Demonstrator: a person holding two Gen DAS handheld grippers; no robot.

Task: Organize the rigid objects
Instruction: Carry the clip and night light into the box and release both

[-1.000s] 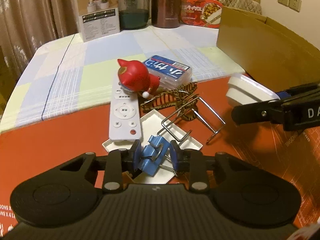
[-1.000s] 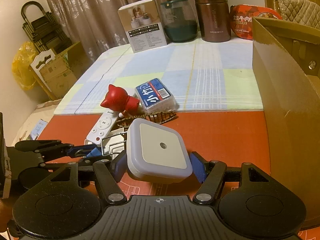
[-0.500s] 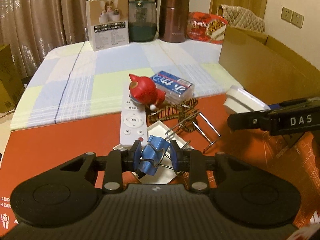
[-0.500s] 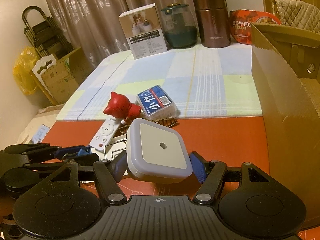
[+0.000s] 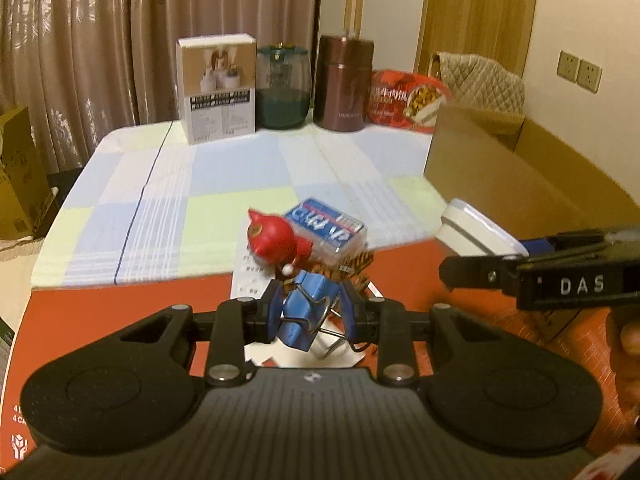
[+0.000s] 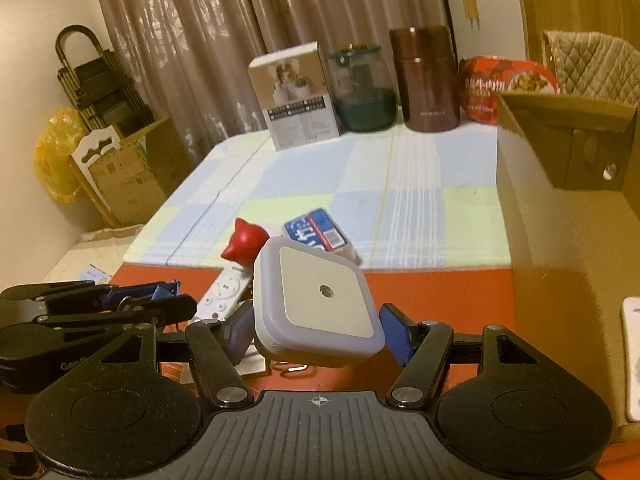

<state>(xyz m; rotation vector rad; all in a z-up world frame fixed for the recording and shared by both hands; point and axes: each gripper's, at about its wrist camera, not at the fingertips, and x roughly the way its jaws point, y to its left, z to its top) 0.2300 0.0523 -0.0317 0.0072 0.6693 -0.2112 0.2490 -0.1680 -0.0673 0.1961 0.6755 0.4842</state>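
My left gripper (image 5: 311, 314) is shut on a blue binder clip (image 5: 305, 312), held up above the red mat (image 5: 100, 320). My right gripper (image 6: 316, 334) is shut on a white square night light (image 6: 318, 306), also off the mat; it shows at the right of the left wrist view as the night light (image 5: 476, 232). On the mat's far edge lie a red cat figurine (image 5: 276, 242), a white remote (image 6: 222, 294), a blue-labelled clear box (image 5: 326, 232) and a striped clip (image 5: 352, 266). An open cardboard box (image 5: 500, 184) stands at the right.
At the back of the checked tablecloth (image 5: 208, 200) stand a white product box (image 5: 218, 88), a green jar (image 5: 283, 86), a brown flask (image 5: 344, 84) and a red food pack (image 5: 408, 96). A white flat piece (image 5: 340, 354) lies under the left gripper. Cartons (image 6: 124, 176) stand at the left.
Both grippers have risen with their loads; the binder clip left the mat and the pile now sits lower and farther in both views. Neither grip changed.
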